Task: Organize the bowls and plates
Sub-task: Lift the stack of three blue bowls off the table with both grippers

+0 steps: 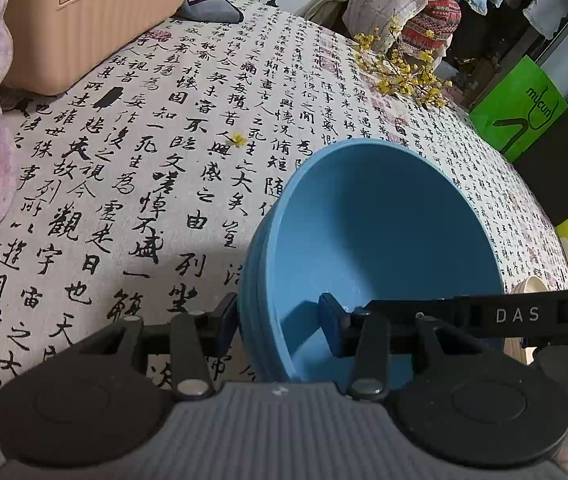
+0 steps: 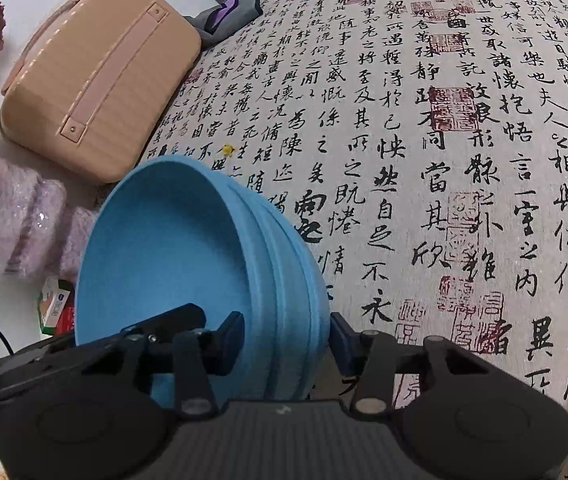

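A stack of nested blue bowls (image 1: 384, 220) sits tilted above the calligraphy-print tablecloth (image 1: 124, 160), held from two sides. My left gripper (image 1: 280, 320) is shut on the stack's near wall, one pad (image 1: 228, 320) outside and the other inside the top bowl. In the right wrist view the same blue bowls (image 2: 172, 240) are clamped by my right gripper (image 2: 286, 334), with one pad inside and one pad (image 2: 340, 340) on the outer wall. The black body of the opposite gripper shows at the edge of each view. The bowls' undersides are hidden.
A pink hard case (image 2: 96, 76) lies at the table's far left, with a grey-purple cloth (image 1: 208, 4) behind it. Yellow flower sprigs (image 1: 404, 68) lie at the far edge, and one loose blossom (image 1: 238, 139) on the cloth. A green bag (image 1: 524, 108) stands beyond the table.
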{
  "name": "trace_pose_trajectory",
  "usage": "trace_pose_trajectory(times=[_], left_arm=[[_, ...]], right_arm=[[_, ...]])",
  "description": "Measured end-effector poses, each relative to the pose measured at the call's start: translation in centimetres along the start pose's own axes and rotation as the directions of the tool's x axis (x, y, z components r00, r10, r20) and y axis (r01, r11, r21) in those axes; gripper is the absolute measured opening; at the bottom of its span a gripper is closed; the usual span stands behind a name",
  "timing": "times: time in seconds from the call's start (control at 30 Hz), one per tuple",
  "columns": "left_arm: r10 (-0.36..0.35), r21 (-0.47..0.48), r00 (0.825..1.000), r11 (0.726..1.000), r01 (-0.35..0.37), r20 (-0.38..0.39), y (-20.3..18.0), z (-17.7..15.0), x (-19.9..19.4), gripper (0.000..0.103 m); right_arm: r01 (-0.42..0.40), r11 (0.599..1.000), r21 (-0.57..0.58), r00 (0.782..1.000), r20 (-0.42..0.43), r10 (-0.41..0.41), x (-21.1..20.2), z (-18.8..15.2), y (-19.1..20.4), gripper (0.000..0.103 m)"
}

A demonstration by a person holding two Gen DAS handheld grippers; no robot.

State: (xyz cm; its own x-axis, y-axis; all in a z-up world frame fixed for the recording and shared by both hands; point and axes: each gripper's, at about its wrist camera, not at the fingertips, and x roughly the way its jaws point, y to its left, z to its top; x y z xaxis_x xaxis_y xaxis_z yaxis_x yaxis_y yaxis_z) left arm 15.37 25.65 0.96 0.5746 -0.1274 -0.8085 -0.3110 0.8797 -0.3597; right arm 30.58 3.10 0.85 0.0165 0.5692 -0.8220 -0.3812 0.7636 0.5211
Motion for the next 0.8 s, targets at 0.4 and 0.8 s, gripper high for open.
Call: trace_pose_trajectory(times=[0.4,0.8], left_arm=[[-0.011,-0.025,1.0,1.0,0.011,-0.001,0.4,-0.2,0.1,0.044],[-0.008,-0.038,1.0,0.999,0.008,-0.001,0.1,-0.7,0.0,0.045]], right_arm=[[-0.016,0.999,0.047,1.0,0.014,0.016,0.4,-0.7,0.0,0.052],[-0.031,0.993,0.117,0.999,0.016,0.029,0.3,-1.3,-0.4,0.05]])
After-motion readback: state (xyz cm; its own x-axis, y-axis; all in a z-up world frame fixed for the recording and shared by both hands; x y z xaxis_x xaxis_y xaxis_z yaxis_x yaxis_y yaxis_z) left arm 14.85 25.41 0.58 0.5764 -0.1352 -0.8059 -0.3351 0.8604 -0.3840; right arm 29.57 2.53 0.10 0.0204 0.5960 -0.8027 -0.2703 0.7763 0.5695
